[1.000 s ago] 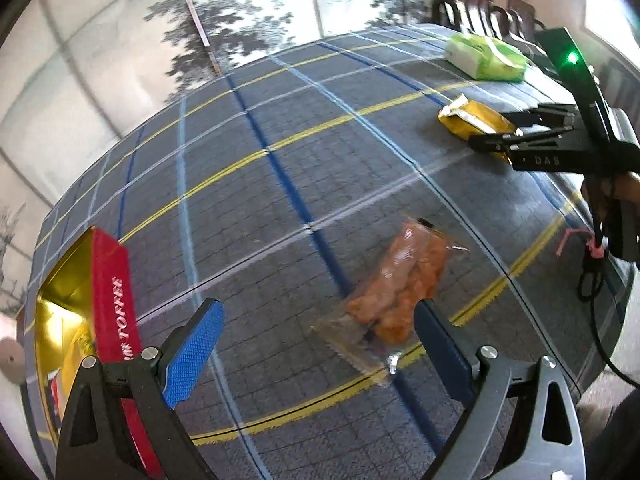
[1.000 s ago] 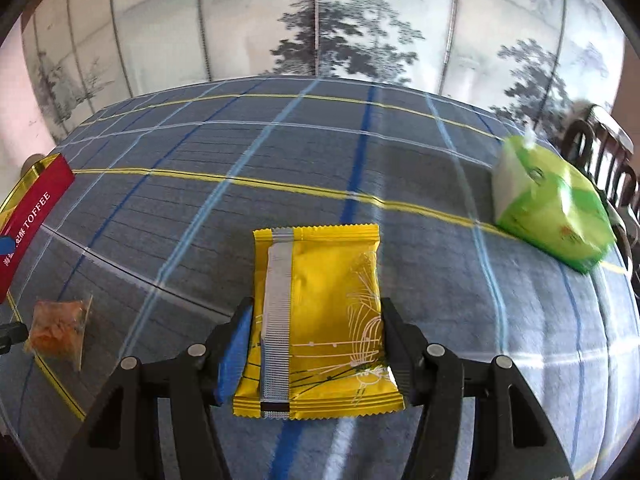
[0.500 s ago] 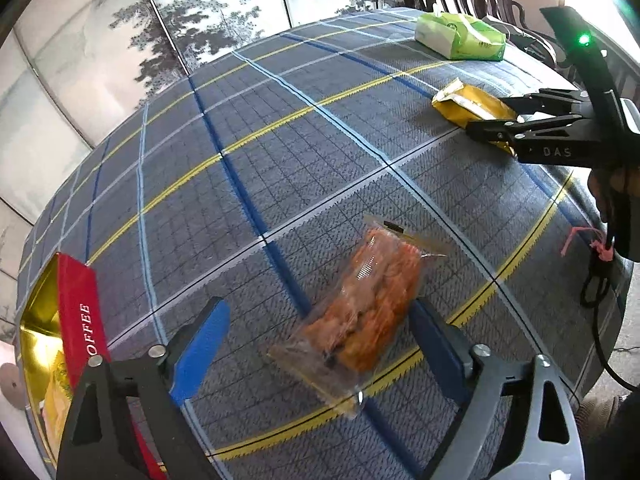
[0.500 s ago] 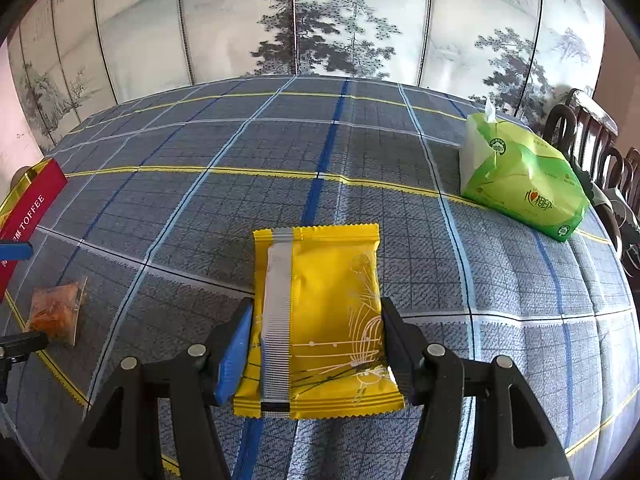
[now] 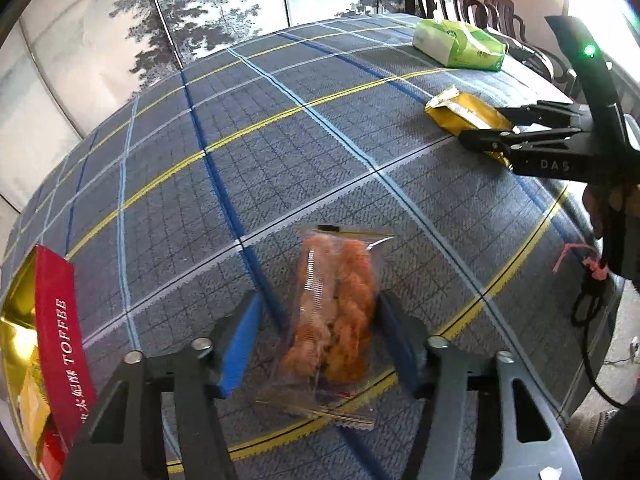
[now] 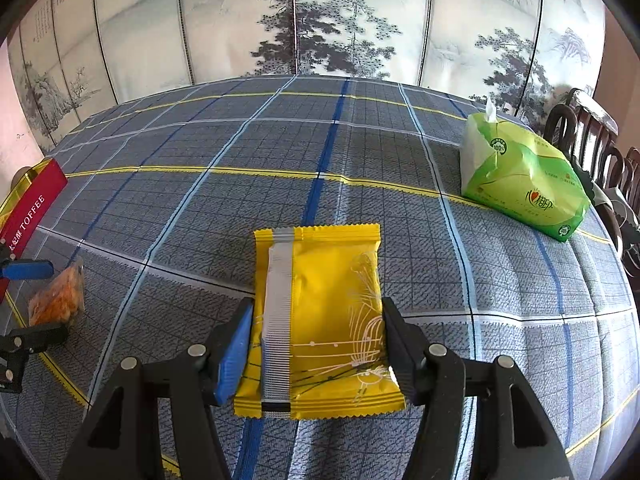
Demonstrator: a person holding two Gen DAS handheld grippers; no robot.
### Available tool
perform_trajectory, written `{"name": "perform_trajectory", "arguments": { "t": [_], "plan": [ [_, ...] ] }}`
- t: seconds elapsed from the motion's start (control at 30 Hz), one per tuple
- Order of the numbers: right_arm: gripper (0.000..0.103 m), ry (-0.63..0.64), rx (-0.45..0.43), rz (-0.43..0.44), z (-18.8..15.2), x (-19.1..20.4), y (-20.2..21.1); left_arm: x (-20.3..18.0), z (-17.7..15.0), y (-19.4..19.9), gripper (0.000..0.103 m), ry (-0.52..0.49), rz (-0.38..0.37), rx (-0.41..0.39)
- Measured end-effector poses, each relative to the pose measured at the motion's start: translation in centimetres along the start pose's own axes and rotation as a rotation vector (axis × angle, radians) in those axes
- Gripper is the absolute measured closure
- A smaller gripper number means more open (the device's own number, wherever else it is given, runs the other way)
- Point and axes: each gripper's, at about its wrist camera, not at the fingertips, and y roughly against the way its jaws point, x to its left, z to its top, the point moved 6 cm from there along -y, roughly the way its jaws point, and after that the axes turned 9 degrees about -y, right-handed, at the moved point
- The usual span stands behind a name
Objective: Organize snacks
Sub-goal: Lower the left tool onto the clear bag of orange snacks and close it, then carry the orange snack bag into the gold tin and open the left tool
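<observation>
toffee box (image 5: 56,344) cut off at left edge

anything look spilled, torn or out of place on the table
Nothing stands out. The clear packet of orange snacks and the yellow snack packet look sealed and lie flat, the green tissue pack looks intact, and nothing has spilled.

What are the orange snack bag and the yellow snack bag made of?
Orange snack bag: looks like thin clear plastic film, glossy; the orange pieces show through it. Yellow snack bag: probably plastic or foil-lined film with a smooth sheen, opaque, with zigzag-cut ends and a ridged silver seam.
</observation>
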Motion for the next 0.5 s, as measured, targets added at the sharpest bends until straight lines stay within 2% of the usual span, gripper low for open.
{"name": "perform_trajectory", "arguments": {
  "t": [0.27, 0.5],
  "plan": [
    [0.040, 0.000, 0.000, 0.000, 0.0, 0.0, 0.0, 0.2, 0.0, 0.0, 0.067, 0.051, -0.031, -0.018],
    [0.040, 0.000, 0.000, 0.000, 0.0, 0.0, 0.0, 1.2, -0.2, 0.0, 0.069, 0.091, -0.012, -0.023]
  ]
}}
